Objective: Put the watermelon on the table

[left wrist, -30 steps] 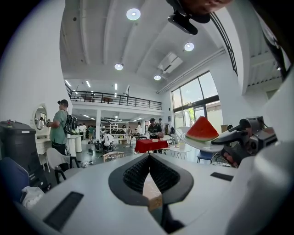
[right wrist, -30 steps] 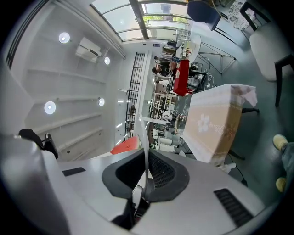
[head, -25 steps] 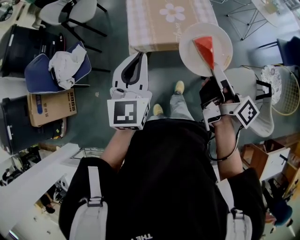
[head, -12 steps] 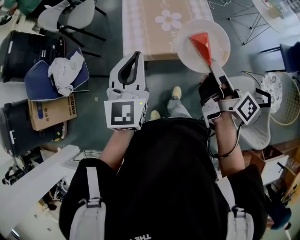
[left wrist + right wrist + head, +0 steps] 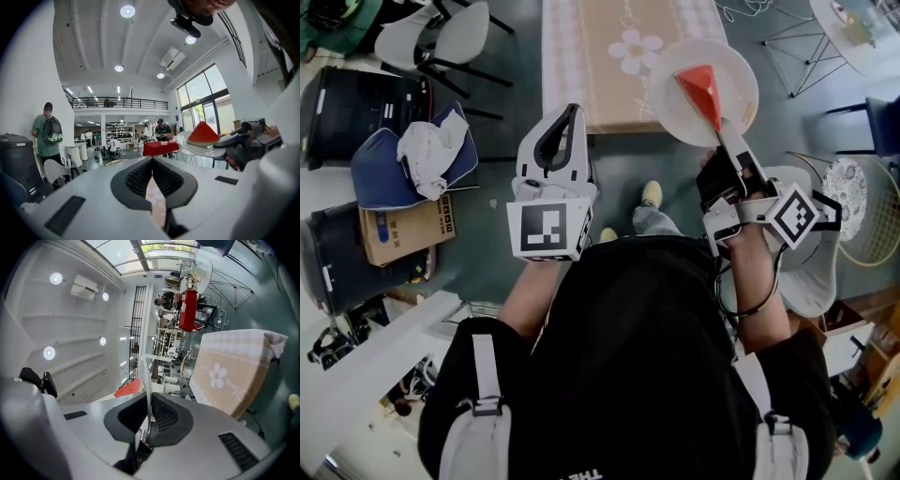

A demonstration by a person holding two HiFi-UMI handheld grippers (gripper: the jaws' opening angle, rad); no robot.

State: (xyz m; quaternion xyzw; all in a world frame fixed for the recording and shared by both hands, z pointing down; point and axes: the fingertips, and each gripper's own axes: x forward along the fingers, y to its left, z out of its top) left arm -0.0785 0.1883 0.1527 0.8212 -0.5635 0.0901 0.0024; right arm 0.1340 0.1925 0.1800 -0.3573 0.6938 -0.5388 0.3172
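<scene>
between jaws of right gripper (image 5: 724, 141): thin rim of white plate (image 5: 675, 117), clamped edge-on. just beyond gripper, watermelon slice (image 5: 700, 92) lies on plate, carried in air. left gripper (image 5: 565, 114) alongside, jaws pressed together, nothing in them. ahead of both: table (image 5: 595, 56); plate overlaps its near corner, height above it unclear. judgement: carry nearly done; set-down and release left.

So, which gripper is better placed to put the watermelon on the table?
Right. The right gripper is shut on the rim of the plate carrying the watermelon, near the table edge. The left gripper is shut and empty.
</scene>
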